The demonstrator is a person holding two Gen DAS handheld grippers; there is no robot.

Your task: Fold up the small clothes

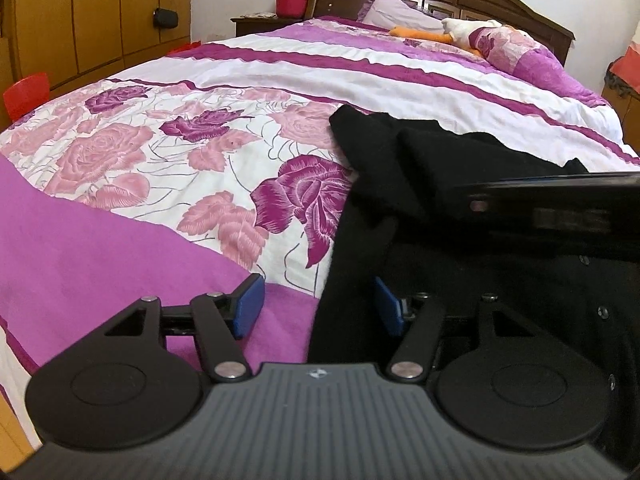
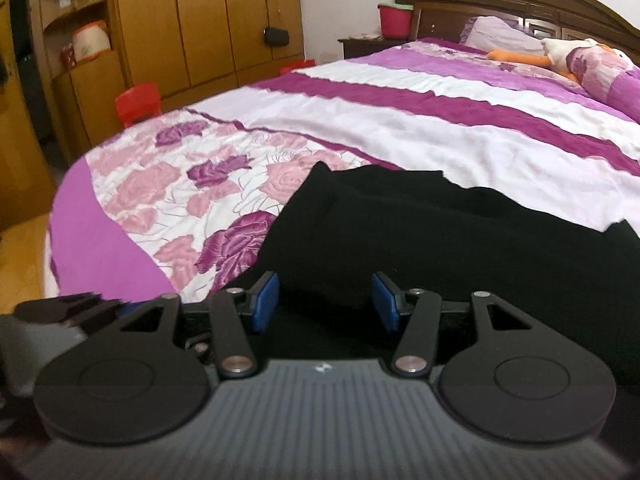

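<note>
A black garment [image 1: 404, 184] lies crumpled on the floral bedspread [image 1: 160, 152], towards the near right of the bed. In the left wrist view my left gripper [image 1: 320, 306] is open at the garment's left edge. Its left pad is over pink bedspread and its right pad is against black cloth. My right gripper's dark body [image 1: 540, 212] crosses the right side, blurred. In the right wrist view my right gripper [image 2: 326, 302] hovers open over the black garment [image 2: 440, 232], with cloth below the gap and both blue pad faces bare. My left gripper's fingers [image 2: 80, 308] show blurred at lower left.
A purple pillow [image 1: 516, 50] and a white and orange plush toy [image 1: 452, 32] lie at the headboard. A red bucket [image 2: 396, 18] stands on the nightstand. Wooden wardrobes [image 2: 200, 20] and a red stool [image 2: 138, 104] stand left of the bed.
</note>
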